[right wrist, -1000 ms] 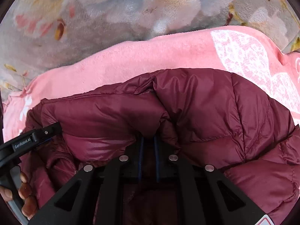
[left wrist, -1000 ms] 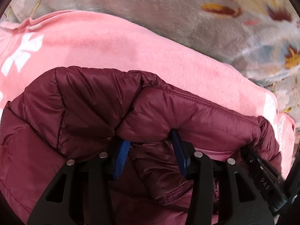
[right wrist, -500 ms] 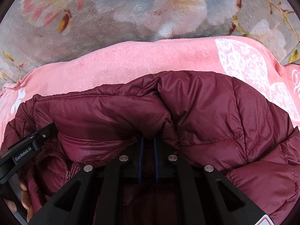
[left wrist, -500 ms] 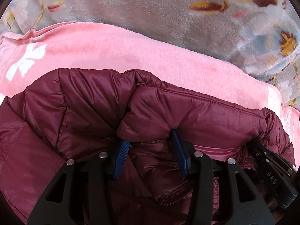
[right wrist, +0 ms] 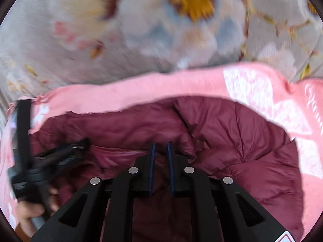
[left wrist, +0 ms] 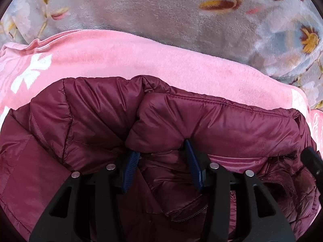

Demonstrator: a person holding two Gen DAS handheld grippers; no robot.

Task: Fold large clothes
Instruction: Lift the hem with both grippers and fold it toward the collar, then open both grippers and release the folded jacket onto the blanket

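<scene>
A maroon puffer jacket (left wrist: 212,125) lies on a pink towel (left wrist: 125,58). My left gripper (left wrist: 161,151) is shut on a thick rolled fold of the jacket's edge, and its blue pads (left wrist: 132,167) stand wide apart with the puffy fabric bulging over the tips. In the right wrist view the jacket (right wrist: 238,141) lies lower and flatter. My right gripper (right wrist: 161,144) hovers just over it, open by a narrow slit, with its tips bare and no fabric in them. The left gripper (right wrist: 60,157) also shows there, blurred, held by a hand (right wrist: 30,211).
A grey floral blanket (left wrist: 161,10) covers the surface beyond the towel. The pink towel (right wrist: 262,88) carries white lace-like prints on its right part. The right wrist view is smeared by motion.
The right gripper has let go of the jacket fold and pulled back, so its tips now stand free. The left gripper keeps its fold and has carried it slightly forward over the towel.
</scene>
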